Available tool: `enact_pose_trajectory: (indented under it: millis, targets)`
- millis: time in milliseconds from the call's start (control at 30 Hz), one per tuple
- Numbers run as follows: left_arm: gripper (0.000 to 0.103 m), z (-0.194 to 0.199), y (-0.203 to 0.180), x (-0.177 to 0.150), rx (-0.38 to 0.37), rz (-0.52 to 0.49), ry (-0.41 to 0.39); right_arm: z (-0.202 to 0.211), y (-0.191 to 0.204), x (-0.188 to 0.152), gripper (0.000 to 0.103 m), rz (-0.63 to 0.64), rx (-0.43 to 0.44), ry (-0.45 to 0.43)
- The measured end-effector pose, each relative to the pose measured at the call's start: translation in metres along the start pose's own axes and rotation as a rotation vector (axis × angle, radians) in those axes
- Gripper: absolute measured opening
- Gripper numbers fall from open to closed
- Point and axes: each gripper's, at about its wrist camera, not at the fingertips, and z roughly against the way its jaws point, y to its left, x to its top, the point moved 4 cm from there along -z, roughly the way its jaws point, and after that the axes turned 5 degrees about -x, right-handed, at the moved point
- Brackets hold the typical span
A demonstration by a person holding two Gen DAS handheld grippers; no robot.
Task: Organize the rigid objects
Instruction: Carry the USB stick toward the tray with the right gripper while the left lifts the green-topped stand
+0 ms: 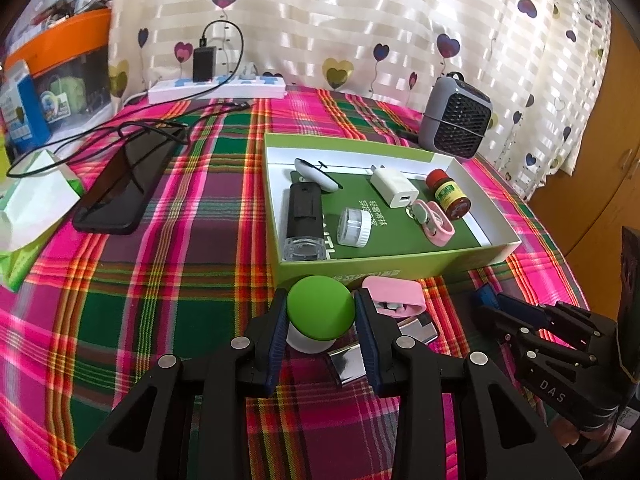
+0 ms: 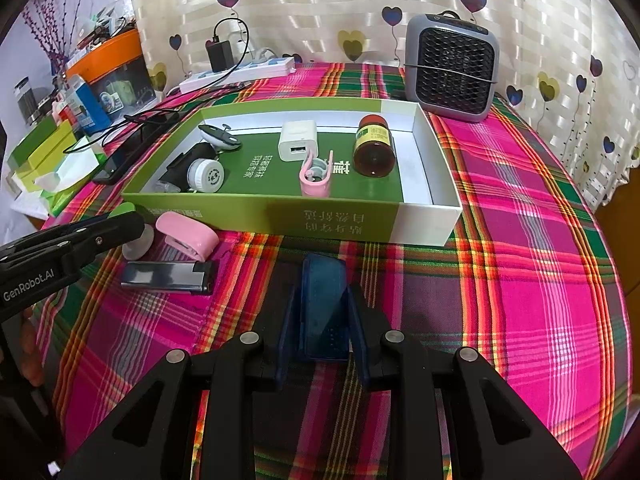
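My left gripper [image 1: 321, 308] is shut on a white jar with a green lid [image 1: 320, 310], low over the plaid cloth in front of the green box [image 1: 360, 266]. My right gripper [image 2: 322, 304] is shut on a dark blue flat case [image 2: 324, 300], in front of the box [image 2: 280, 216]. The box holds a white charger [image 2: 296, 140], a brown bottle [image 2: 374, 148], a pink clip [image 2: 316, 180], a white round jar [image 2: 206, 176], a black device [image 1: 304, 208] and a white nail clipper [image 1: 316, 174]. A pink object [image 2: 186, 236] and a metal lighter [image 2: 168, 276] lie on the cloth outside the box.
A grey small heater [image 2: 452, 66] stands behind the box at the right. A black phone [image 1: 124, 184] with cables, a power strip [image 1: 216, 88], tissue packs [image 1: 32, 208] and an orange-lidded bin [image 1: 68, 68] are at the left. A curtain hangs behind.
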Motion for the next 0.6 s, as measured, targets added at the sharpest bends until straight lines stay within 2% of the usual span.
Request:
enact_pose_trajectory:
  millis: [600]
  targets:
    - [0.032,0.017,-0.003,-0.004,0.031,-0.025,-0.022,0.009,0.003,0.000,0.026,-0.015,0.030,-0.022]
